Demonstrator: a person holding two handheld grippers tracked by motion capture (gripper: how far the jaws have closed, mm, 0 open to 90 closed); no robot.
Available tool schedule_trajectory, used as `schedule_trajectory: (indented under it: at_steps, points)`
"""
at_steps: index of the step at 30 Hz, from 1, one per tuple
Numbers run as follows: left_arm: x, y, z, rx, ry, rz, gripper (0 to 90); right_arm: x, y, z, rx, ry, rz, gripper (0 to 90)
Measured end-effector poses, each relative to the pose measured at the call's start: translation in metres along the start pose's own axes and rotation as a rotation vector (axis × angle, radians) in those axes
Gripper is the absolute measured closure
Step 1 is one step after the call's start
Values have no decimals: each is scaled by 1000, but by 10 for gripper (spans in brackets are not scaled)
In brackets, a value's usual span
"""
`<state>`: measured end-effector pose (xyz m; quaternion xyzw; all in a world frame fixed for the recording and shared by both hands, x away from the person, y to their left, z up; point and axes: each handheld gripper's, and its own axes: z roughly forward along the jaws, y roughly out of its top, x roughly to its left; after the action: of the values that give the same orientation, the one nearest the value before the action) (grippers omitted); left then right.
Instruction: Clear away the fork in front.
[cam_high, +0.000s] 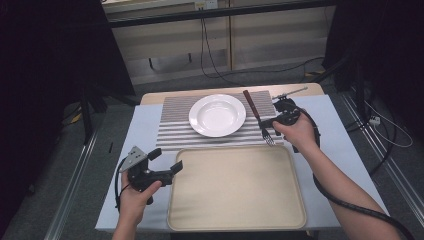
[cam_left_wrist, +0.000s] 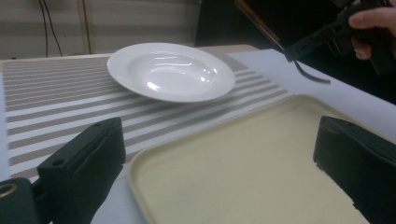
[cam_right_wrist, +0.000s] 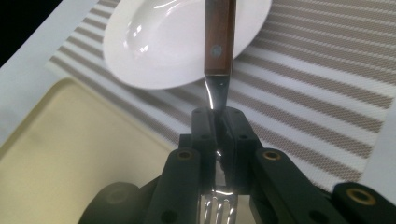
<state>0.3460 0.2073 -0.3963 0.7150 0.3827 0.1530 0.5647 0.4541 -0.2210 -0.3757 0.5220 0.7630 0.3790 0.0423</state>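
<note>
We have the fork (cam_high: 260, 118) clamped in the right tool (cam_high: 272, 121), its jaws pressed shut on the metal neck just below the wooden handle, as the right gripper view shows with the tines (cam_right_wrist: 219, 210) near the camera and the handle (cam_right_wrist: 219, 35) reaching out over the plate (cam_right_wrist: 154, 51). In the high view the fork hangs above the striped placemat (cam_high: 175, 125), just right of the white plate (cam_high: 217, 115) and just beyond the far edge of the beige tray (cam_high: 235, 187), handle pointing away from us and tines towards the tray.

We judge the step in hand to be carrying the fork to its place beside the plate. To do it well, we should keep the grip firm on the thin neck so the fork cannot swivel, lower it level rather than tines first, and lay it parallel to the plate's rim without knocking the china. Only once it rests flat on the mat should we let the jaws part.

Our left tool (cam_high: 170, 162) hovers with its jaws wide apart and nothing between them, over the near left corner of the tray, well apart from the fork, above the counter (cam_high: 145, 130)
</note>
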Motion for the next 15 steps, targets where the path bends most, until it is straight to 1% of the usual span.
schedule_trajectory:
  at_steps: [2,4,7,8,10,11,13,15]
  points:
    - [-5,3,8,9,-5,-7,28,5,-6,-3,-1,2,-23,842]
    - [-10,6,15,10,-12,-17,32,8,-11,-6,-10,7,-34,842]
    - [-14,12,24,4,-23,-33,57,10,-16,-11,-21,25,-34,842]
    - [-15,14,26,-5,-25,-42,69,10,-18,-13,-24,27,-36,843]
    - [-18,18,32,-20,-22,-56,80,11,-21,-16,-31,49,-29,843]
    - [-19,19,34,-17,-21,-56,84,12,-23,-17,-38,59,-32,843]
    - [-22,22,40,-7,-30,-70,96,14,-26,-20,-52,64,-37,843]
    - [-25,25,47,7,-34,-64,111,18,-28,-23,-59,78,-48,843]
